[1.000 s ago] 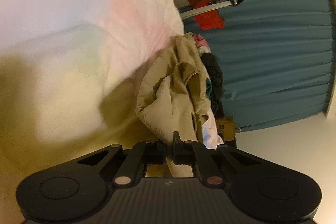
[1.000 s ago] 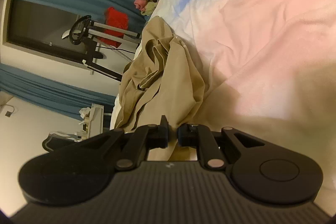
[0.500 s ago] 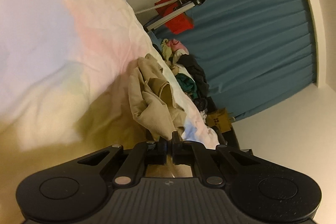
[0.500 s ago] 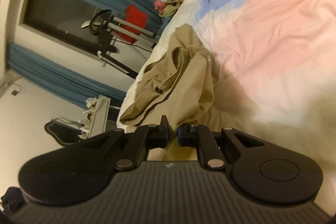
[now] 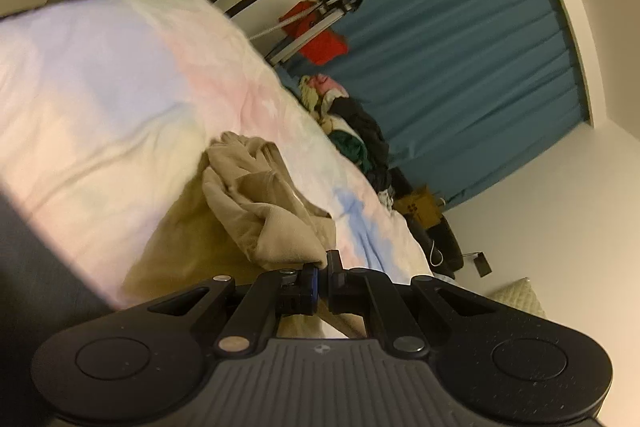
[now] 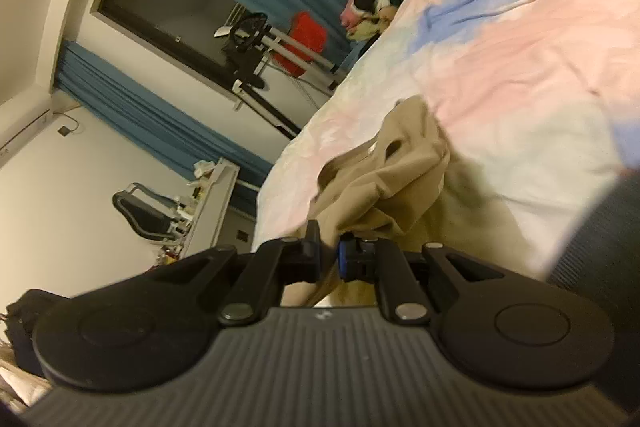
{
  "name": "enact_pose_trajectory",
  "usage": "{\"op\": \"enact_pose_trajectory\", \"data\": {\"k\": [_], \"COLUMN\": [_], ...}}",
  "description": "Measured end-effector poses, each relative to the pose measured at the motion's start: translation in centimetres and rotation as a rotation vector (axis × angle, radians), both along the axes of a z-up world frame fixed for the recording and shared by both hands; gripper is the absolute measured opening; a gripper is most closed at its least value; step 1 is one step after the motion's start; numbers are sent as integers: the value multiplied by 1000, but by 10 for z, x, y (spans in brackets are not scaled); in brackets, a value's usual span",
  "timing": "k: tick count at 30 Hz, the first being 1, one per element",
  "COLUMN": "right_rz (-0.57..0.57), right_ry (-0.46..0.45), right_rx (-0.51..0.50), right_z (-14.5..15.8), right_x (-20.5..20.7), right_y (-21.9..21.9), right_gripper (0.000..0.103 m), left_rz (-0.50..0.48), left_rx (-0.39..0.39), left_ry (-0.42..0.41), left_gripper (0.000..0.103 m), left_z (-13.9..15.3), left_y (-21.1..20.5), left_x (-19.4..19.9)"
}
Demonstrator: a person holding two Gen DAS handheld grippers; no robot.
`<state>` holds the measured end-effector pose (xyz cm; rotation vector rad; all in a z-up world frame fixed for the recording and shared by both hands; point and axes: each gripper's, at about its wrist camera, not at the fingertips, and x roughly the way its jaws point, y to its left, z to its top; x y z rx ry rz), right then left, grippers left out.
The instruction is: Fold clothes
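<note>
Clearly both tongs are clenched on cloth: the left gripper (image 5: 322, 269) pinches one edge of the tan garment (image 5: 260, 203) and the right gripper (image 6: 329, 253) another, the bunched bulk sagging onto the pastel bedspread (image 5: 120, 87). By my judgement it is being spread for a fold; next, pull the edges apart evenly. No containers show, only a clothes pile (image 5: 352, 131) at the bed's far edge.

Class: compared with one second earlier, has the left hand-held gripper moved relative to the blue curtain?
Yes. The left hand-held gripper, clamped on the beige garment, has pulled back and swung: the blue curtain looks farther off.
</note>
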<state>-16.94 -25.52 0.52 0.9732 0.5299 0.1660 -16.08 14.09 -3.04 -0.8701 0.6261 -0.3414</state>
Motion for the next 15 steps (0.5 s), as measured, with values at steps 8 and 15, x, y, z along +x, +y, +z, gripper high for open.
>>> {"op": "enact_pose_trajectory", "data": {"k": [8, 15], "right_rz": [-15, -79], "right_ry": [61, 140], "right_rx": [6, 85], "right_z": [-2, 2], "right_x": [15, 121], "right_y": [-2, -12], "right_gripper": [12, 12], "left_rz": [6, 40], "left_rx": [-50, 62], "left_ry": [69, 109], "left_gripper": [5, 6], "left_z": [0, 16], "left_y": [0, -25], "left_x": [41, 160]}}
